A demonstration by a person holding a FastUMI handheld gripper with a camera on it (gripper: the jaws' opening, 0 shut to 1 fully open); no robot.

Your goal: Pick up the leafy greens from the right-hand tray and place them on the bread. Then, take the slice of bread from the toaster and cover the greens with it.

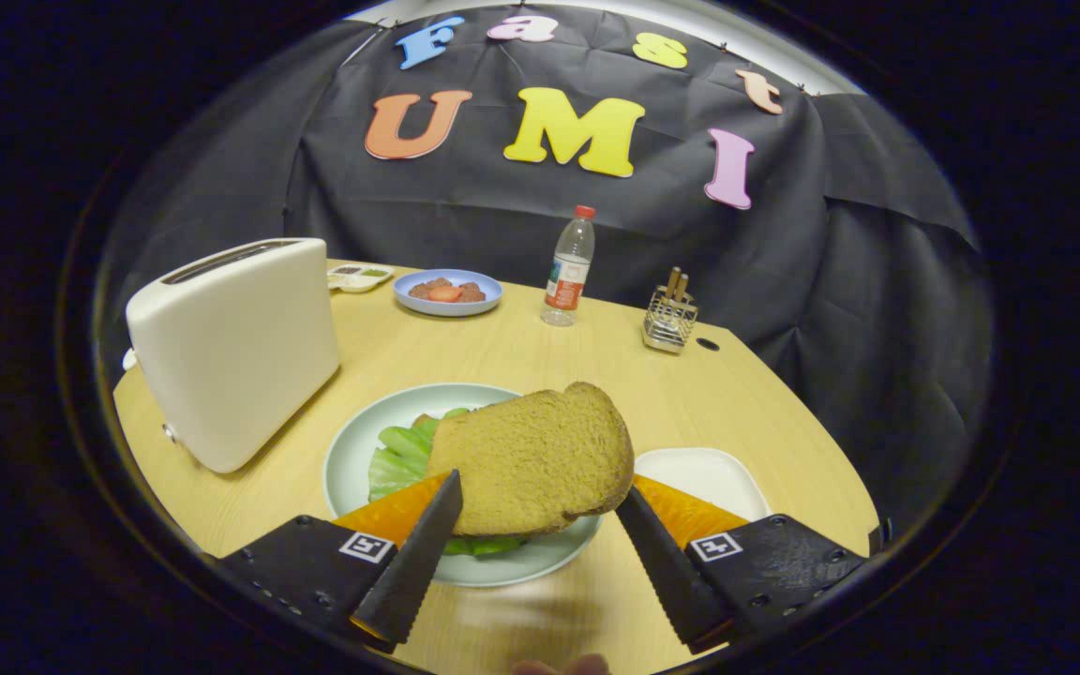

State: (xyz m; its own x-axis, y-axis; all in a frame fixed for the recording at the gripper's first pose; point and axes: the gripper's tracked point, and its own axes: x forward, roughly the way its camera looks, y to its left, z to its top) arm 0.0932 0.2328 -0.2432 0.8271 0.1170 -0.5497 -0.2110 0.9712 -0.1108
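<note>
The wooden table (502, 356) is the biggest thing here, pale and smooth with a rounded edge, and a small dark round hole (707, 344) sits in its top near the cutlery rack. The toaster (235, 347) stands at ten o'clock from the fingers, a cream, matte, round-cornered box with its slot on top. The pale green round plate (352, 450) lies just ahead of the fingers, at twelve o'clock. The slice of bread (535, 459) is held over that plate: brown, porous crumb, domed top crust toward one o'clock, long axis running from seven to one o'clock, tilted up at the far end. The gripper (540, 525) is closed on this slice, its serrated fingers (423, 544) pressing on the two lower edges, jaws set moderately wide. Under the slice, leafy greens (399, 459) lie on the plate, crinkled and glossy, showing at ten o'clock of the bread; whatever is beneath them is hidden. The white rounded-square tray (709, 473) sits at two o'clock, just beside the plate. Farther off at twelve o'clock stands a clear plastic bottle (569, 267) with a red cap. A blue plate (447, 292) with reddish-brown food is at eleven o'clock, beside a small white dish (359, 277). The wire cutlery rack (671, 319) with wooden handles is at one o'clock. Nothing stands between slice and plate
</note>
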